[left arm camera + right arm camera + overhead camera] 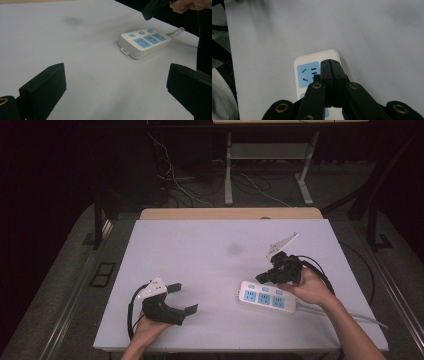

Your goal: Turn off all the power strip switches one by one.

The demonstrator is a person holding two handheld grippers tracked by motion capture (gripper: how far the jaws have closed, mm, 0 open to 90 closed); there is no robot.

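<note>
My right gripper (pixel 329 62) has its jaws pressed together, empty, hovering just above the white power strip (pixel 265 298) on the table (pixel 200 255). My left gripper (pixel 181 299) rests with jaws wide apart, the strip well off ahead of it.

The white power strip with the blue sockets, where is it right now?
In the high view the power strip lies flat on the white table, near the front right, just under the shut right gripper.
</note>
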